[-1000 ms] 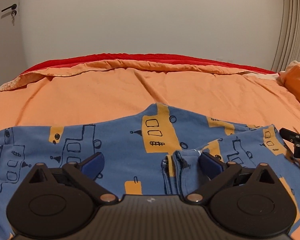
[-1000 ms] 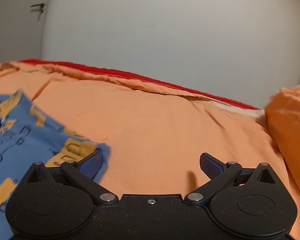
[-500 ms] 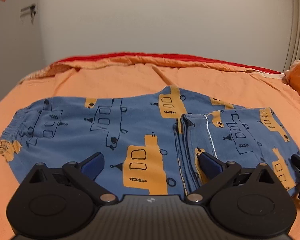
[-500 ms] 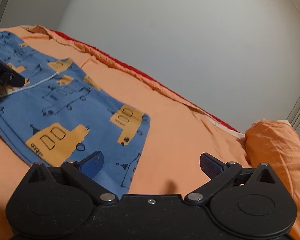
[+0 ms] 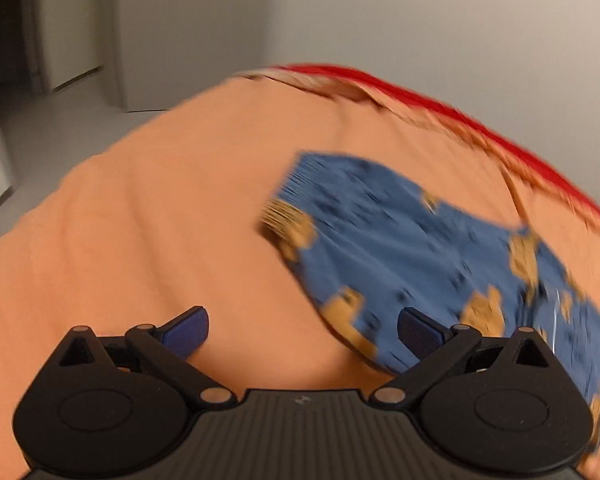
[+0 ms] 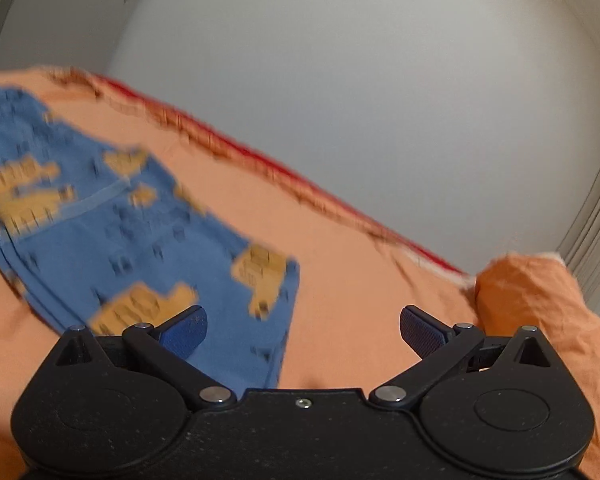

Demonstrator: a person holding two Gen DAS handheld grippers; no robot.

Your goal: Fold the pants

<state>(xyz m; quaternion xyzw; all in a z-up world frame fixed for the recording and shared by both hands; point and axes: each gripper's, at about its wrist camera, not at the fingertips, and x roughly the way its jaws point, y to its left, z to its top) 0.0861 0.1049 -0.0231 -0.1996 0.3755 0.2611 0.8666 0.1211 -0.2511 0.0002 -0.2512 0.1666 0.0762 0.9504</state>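
Blue pants [image 5: 412, 248] with an orange print lie flat on the orange bed sheet [image 5: 160, 220], blurred by motion. In the left wrist view they spread from the middle to the right edge, waistband end toward the left. My left gripper [image 5: 302, 330] is open and holds nothing, over bare sheet beside the pants' near left edge. In the right wrist view the pants [image 6: 112, 236] fill the left half. My right gripper [image 6: 303, 330] is open too, above the pants' right end, its left finger over the fabric and its right finger over the sheet.
A red blanket edge [image 5: 440, 108] runs along the far side of the bed against a pale wall. An orange pillow [image 6: 540, 300] lies at the right. Beyond the bed's left edge are a light floor [image 5: 52, 132] and cupboard fronts.
Both cameras swung fast and blurred. The left view turned left toward the waistband end and the bed's edge. The right gripper shifted over the pants' right end. Both stayed open.
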